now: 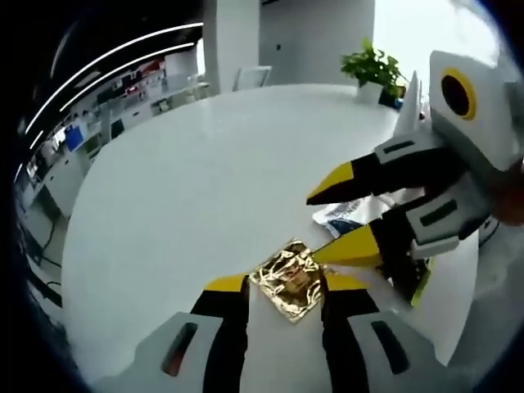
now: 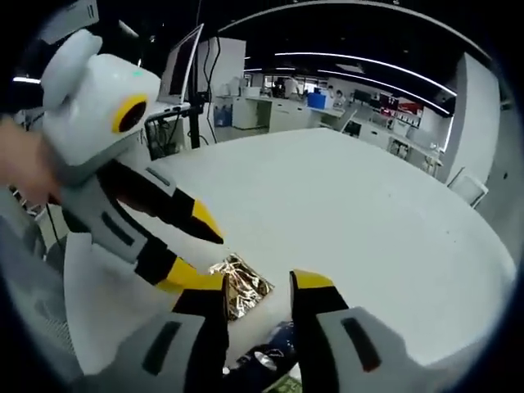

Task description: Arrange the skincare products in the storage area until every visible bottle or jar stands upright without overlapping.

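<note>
One crinkled gold foil sachet [image 1: 291, 278] lies flat on the round white table [image 1: 188, 205], low centre in the left gripper view, between the left gripper [image 1: 285, 288] jaws, which stand apart. One blue-and-white packet [image 1: 344, 216] lies right of it, under the right gripper [image 1: 344, 217], jaws also apart. No bottle or jar stands upright; arranging looks barely begun. One potted green plant [image 1: 372, 72] sits upper right.
</note>
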`<action>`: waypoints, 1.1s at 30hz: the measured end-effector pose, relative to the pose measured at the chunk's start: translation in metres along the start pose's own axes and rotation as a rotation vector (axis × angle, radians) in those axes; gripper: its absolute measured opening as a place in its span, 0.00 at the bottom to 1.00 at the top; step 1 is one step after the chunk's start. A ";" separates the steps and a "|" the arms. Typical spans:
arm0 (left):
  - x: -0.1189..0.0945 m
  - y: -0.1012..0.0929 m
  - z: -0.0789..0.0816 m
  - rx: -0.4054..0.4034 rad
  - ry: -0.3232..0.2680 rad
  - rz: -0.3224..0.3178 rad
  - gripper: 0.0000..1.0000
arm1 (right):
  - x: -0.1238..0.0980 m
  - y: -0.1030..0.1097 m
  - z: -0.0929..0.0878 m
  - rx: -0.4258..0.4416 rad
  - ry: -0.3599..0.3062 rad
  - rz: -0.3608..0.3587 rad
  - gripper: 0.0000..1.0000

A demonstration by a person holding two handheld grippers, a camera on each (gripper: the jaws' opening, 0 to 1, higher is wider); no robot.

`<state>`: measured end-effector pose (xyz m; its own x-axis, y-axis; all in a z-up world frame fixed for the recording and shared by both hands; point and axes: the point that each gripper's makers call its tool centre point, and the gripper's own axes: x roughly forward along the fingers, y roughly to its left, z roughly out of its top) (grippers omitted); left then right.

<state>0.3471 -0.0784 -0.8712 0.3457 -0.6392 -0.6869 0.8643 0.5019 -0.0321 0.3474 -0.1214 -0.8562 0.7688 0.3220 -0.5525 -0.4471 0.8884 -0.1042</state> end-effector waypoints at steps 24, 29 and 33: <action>-0.042 -0.025 -0.010 -0.050 -0.023 -0.022 0.72 | -0.082 0.011 -0.010 0.016 -0.014 -0.022 0.61; -0.058 -0.031 -0.021 -0.106 -0.033 -0.006 0.83 | -0.114 0.012 -0.011 0.029 -0.033 -0.036 0.72; -0.072 -0.037 -0.025 -0.130 -0.051 -0.001 0.88 | -0.138 0.009 -0.021 0.059 -0.036 -0.070 0.78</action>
<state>0.2810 -0.0365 -0.8392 0.3659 -0.6665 -0.6495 0.8112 0.5705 -0.1284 0.2279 -0.1650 -0.7980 0.8136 0.2691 -0.5154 -0.3649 0.9265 -0.0923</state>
